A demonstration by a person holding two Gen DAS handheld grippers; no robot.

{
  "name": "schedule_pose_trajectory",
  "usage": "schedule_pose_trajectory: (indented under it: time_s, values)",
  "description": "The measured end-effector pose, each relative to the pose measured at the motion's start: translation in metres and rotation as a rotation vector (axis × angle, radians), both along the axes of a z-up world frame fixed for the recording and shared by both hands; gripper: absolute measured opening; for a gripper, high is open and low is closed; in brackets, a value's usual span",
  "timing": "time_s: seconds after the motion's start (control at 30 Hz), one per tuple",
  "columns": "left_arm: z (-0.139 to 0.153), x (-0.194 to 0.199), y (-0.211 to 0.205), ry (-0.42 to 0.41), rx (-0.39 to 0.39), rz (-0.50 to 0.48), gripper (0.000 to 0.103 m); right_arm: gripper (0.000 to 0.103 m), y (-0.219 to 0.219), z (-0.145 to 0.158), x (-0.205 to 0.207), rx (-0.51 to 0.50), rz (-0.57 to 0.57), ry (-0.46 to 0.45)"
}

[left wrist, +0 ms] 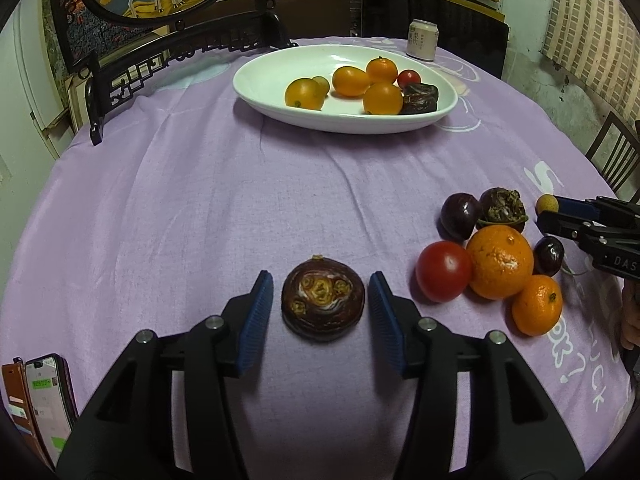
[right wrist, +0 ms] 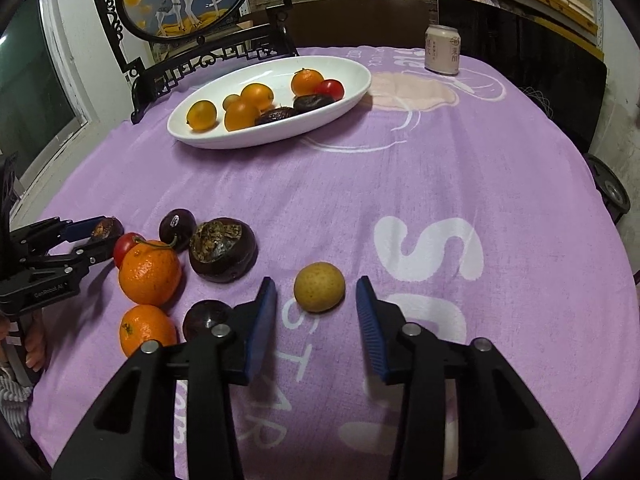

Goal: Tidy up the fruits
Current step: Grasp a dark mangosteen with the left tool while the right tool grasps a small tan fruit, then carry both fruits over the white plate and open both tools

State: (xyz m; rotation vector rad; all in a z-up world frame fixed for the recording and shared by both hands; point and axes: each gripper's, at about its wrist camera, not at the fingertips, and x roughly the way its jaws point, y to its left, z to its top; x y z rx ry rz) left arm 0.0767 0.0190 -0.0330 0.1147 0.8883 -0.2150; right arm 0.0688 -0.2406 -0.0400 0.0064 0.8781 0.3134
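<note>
The left hand-held gripper (left wrist: 320,304) stands open around a dark halved fruit (left wrist: 323,303) at lower centre of its view, cut face up, a gap showing at each pad; it looks placed for a side pinch, judged as the pick before carrying to the white dish (left wrist: 256,80) at top centre. The right hand-held gripper (right wrist: 316,300) straddles a small yellow-brown round fruit (right wrist: 319,287) on the purple-clothed surface (right wrist: 400,184), pads clear of it on both sides, so it is not yet gripping; the low, tilted approach suits a fruit that may roll.

In the dish, as counted in the right view: four orange fruits, one small pale one, one red tomato, two dark pieces; eight in all. Loose at left of the right view: two oranges (right wrist: 149,272), one tomato (right wrist: 126,245), one large opened dark fruit (right wrist: 222,250), two dark whole ones; six, plus the two between the pads. One can (right wrist: 442,50) stands at upper right; one phone (left wrist: 50,400) lies at lower left of the left view.
</note>
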Motion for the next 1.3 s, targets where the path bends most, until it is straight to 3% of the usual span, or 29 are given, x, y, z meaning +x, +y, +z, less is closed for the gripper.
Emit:
schedule_pose_trajectory:
  time_s: [0.1, 0.5, 0.73, 0.83, 1.0, 1.17, 1.23, 1.3]
  values:
    - [0.001, -0.001, 0.002, 0.001, -0.014, -0.001, 0.040, 0.027, -0.001, -0.001, 0.000, 0.009, 0.000, -0.001]
    - [0.015, 0.005, 0.012, -0.032, -0.080, 0.039, 0.040, 0.026, -0.011, 0.010, 0.001, 0.084, -0.019, -0.036]
    - [0.065, 0.047, 0.001, -0.102, -0.110, 0.043, 0.040, 0.026, 0.003, 0.048, 0.027, 0.144, 0.012, -0.077]
    - [0.078, 0.073, -0.011, -0.099, -0.163, 0.025, 0.040, 0.026, 0.015, 0.064, 0.046, 0.151, 0.030, -0.096]
    - [0.068, 0.102, -0.035, -0.073, -0.175, -0.001, 0.040, 0.026, 0.033, 0.076, 0.094, 0.181, 0.034, -0.085]
    - [0.044, 0.127, -0.042, -0.012, -0.173, -0.001, 0.041, 0.026, 0.048, 0.065, 0.139, 0.190, 0.029, -0.034]
    - [0.039, 0.131, -0.040, -0.011, -0.175, -0.002, 0.053, 0.026, 0.053, 0.057, 0.154, 0.209, 0.023, -0.003]
    - [0.038, 0.131, -0.036, -0.018, -0.183, -0.009, 0.057, 0.027, 0.055, 0.050, 0.162, 0.229, 0.034, 0.024]
